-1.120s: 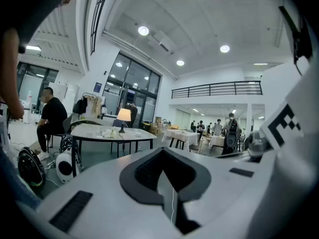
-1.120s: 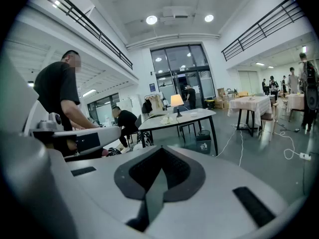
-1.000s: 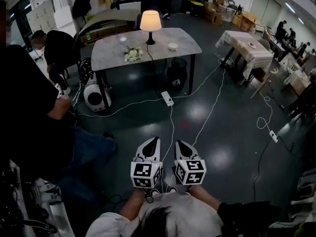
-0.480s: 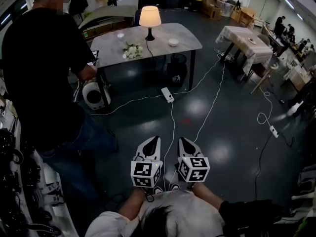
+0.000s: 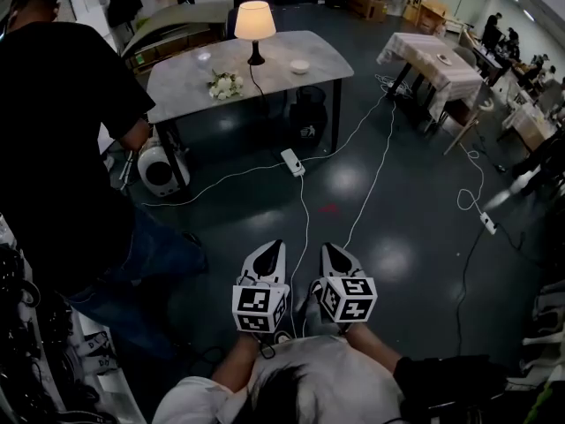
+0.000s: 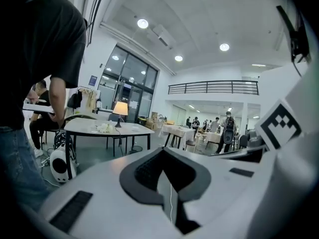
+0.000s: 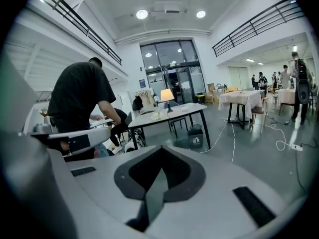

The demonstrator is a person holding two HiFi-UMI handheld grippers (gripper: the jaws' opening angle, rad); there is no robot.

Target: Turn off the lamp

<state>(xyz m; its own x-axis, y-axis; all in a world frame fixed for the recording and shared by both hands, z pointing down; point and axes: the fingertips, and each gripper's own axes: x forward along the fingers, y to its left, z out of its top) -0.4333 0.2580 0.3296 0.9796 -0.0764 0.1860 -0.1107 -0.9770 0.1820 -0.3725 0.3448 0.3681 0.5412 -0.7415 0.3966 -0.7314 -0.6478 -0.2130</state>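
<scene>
Holding my left claw [image 5: 274, 248] and right claw [image 5: 329, 250] closed, empty, I judge the lit lamp [image 5: 254, 25] at the far edge of the table [image 5: 181, 85] light, tippy, best gripped at its base.

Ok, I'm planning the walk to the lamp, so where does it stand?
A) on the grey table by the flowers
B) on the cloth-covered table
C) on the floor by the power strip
A: the lit lamp stands on the grey table, with the flowers near its base.
</scene>
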